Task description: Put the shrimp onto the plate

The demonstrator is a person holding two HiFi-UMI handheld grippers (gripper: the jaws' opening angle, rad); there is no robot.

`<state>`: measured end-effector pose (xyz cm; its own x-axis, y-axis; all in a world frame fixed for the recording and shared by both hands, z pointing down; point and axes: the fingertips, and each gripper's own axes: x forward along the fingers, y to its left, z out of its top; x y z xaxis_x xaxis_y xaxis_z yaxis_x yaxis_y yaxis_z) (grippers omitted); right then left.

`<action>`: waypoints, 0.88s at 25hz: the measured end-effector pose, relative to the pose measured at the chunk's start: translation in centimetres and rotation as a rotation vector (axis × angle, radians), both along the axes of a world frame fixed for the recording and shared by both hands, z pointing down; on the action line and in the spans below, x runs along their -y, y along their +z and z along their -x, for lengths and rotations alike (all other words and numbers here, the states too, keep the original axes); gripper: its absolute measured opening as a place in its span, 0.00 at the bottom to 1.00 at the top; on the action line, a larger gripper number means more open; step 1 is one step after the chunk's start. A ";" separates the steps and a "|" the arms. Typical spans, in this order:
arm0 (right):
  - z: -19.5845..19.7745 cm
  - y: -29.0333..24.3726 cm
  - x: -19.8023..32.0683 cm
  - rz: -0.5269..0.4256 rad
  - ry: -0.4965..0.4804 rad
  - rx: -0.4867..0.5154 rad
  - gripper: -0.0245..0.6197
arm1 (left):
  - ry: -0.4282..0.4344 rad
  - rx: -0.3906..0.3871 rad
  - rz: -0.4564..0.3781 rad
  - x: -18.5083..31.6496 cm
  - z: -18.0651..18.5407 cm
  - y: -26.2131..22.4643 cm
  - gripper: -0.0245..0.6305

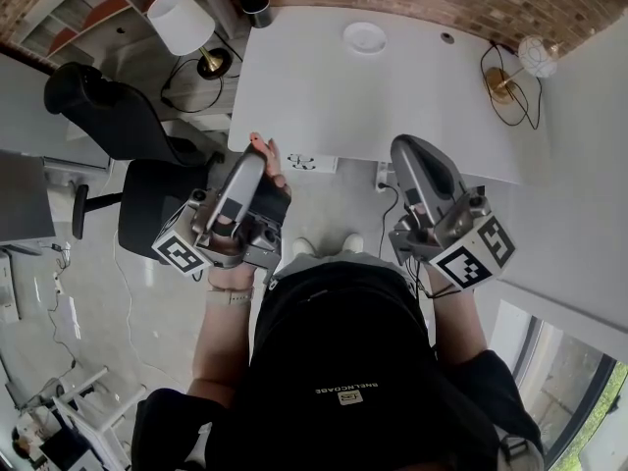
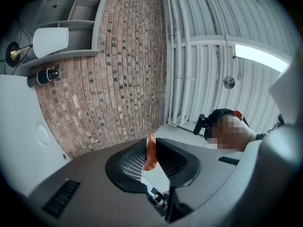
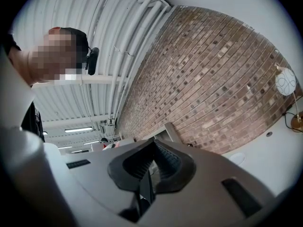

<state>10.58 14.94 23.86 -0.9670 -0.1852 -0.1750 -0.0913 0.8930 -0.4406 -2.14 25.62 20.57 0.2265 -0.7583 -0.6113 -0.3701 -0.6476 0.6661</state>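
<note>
Left gripper [image 2: 152,149]: jaws are closed on the shrimp [image 2: 150,156], which is pinched between the ribbed pads. Only an orange tip and a narrow edge of it are shown; the rest is covered by the jaws. In the head view the shrimp is reduced to a small orange speck at the gripper's tip. It is held in the air at the near edge of the white surface [image 1: 324,106]; whether it is over the surface or the floor cannot be told.

Right gripper [image 3: 152,148]: jaws are pressed together with nothing between them. It is held up beside the left one, near the same edge.

Plate [image 1: 364,36]: small and white, it is set at the far side of the surface, well apart from both grippers. Its rim is hard to separate from the white top.

A lamp [image 1: 181,20] with a white shade and a black chair [image 1: 103,106] are noted left of the surface. The person's lower body is cut off by the frame.
</note>
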 end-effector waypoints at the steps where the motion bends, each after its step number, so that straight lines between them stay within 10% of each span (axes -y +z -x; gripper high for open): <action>1: -0.2 0.1 0.1 0.000 0.001 0.000 0.04 | 0.000 -0.004 0.001 0.1 -0.2 0.1 0.14; 22: -8.7 1.6 5.4 0.049 0.060 0.041 0.04 | 0.000 0.031 0.042 4.2 -7.0 0.5 0.14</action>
